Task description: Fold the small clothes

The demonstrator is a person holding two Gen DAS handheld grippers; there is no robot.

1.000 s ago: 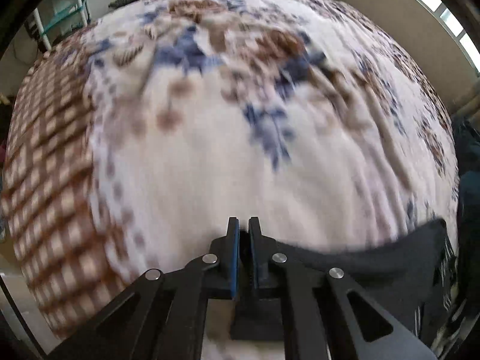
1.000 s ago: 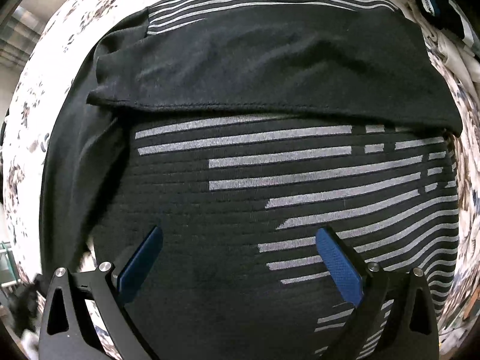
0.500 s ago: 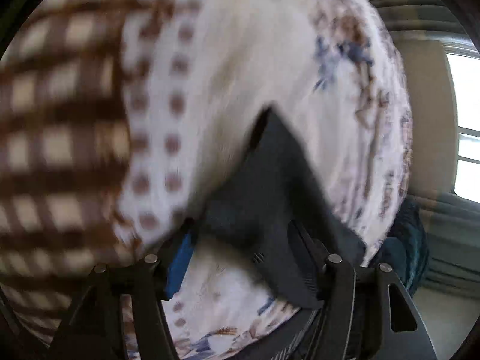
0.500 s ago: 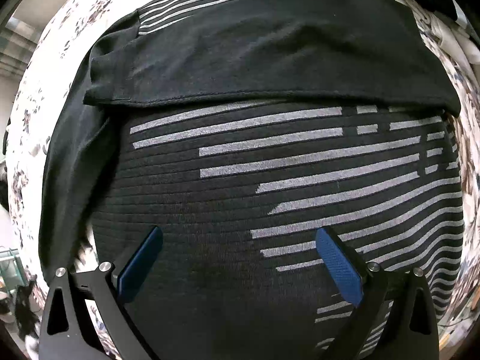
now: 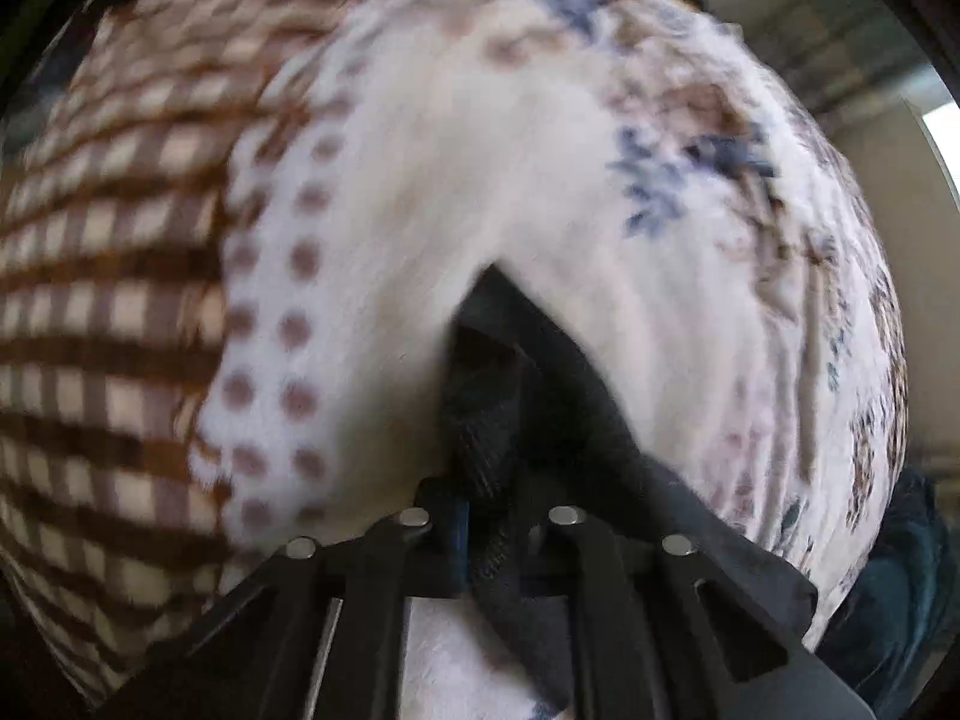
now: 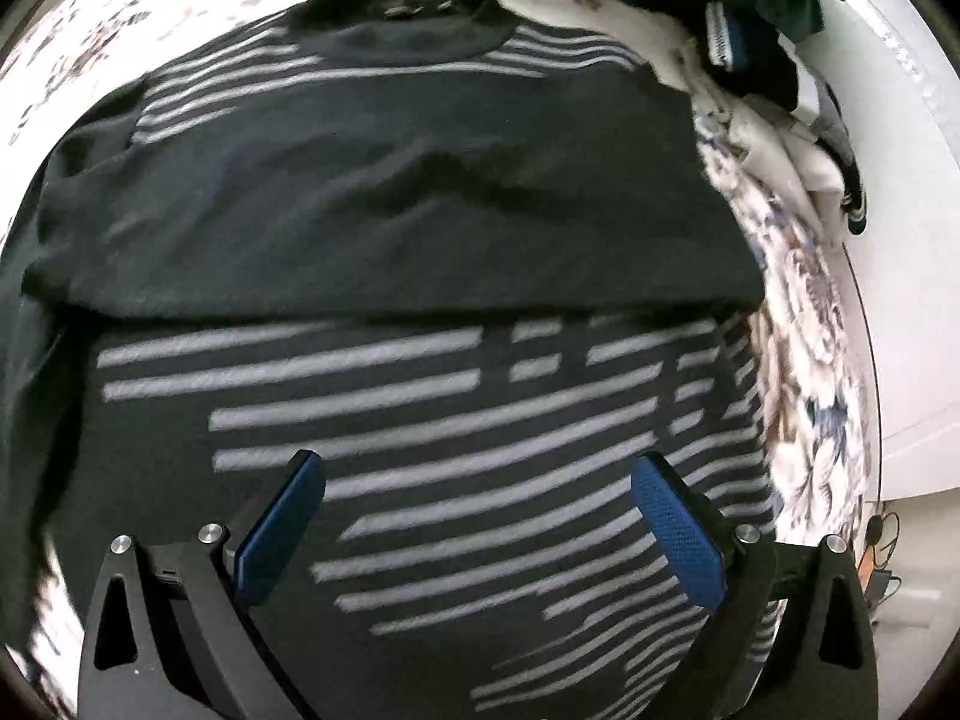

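- Shirt (image 6: 420, 420) lies flat mid-bed (image 5: 540, 210), one sleeve folded across the chest.
- Left gripper (image 5: 489, 516), wide half a second ago, now pinches shirt fabric: next fold starting.
- Right gripper (image 6: 480, 534) stays wide above the hem.

blanket (image 5: 420, 192): white fleece, blue-brown flowers, brown checked border along its left edge
clothes pile (image 6: 774, 66): at blanket's far right corner

L wrist cam close over blanket (image 5: 540, 192), R wrist above sweater (image 6: 420, 420), both share blanket
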